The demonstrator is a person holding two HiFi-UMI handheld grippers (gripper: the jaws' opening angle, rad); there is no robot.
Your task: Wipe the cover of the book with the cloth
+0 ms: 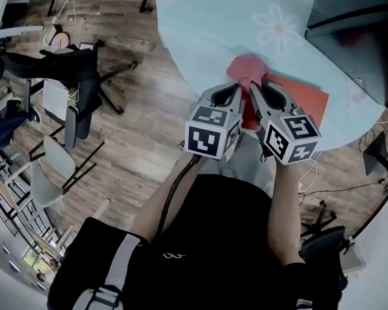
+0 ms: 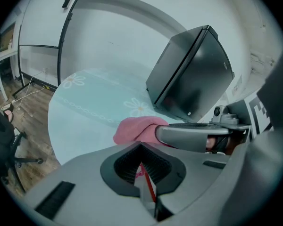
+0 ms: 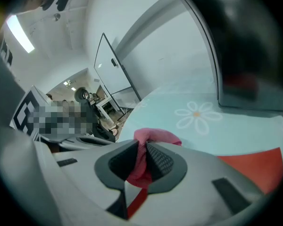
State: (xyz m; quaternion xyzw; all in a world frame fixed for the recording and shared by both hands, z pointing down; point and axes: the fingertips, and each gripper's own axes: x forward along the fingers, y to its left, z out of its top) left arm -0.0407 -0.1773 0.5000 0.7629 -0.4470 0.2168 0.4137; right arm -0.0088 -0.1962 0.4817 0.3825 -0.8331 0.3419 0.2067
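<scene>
Head view looks steeply down on a round, pale-blue surface (image 1: 207,24) printed with daisies, which fills the upper middle of the frame. A red book (image 1: 304,102) lies flat right of centre, near the surface's lower edge. A bunched pink cloth (image 1: 247,68) sits at the book's upper-left edge. Whether it rests on the cover or just beside it cannot be told. The left tool (image 1: 237,89) and the right tool (image 1: 259,86) rise from the bottom side by side, their tips converging on the cloth.

Right gripper view shows the right tool's jaws closed tight on a fold of the cloth, with the rest bulging above the tips. Left gripper view shows the left tool's jaws narrowed almost to touching. Between the pads is a thin pink sliver that looks like an edge of the cloth, and a red line beneath it is probably the book.

The step in hand seems to be the start of the wipe. To do it well, the cloth should be pressed flat on the cover and drawn in long, overlapping strokes toward the book's right corner. The pressure should be light enough that the book does not slide off the surface. Freeing one tool to pin the book would help.

Only the head view shows the whole book and how much cover stretches right of the cloth. Only the gripper views show the grips. The left gripper view shows a dark box (image 2: 191,74) standing tall behind the cloth, whereas the head view catches just its corner at the upper right.
</scene>
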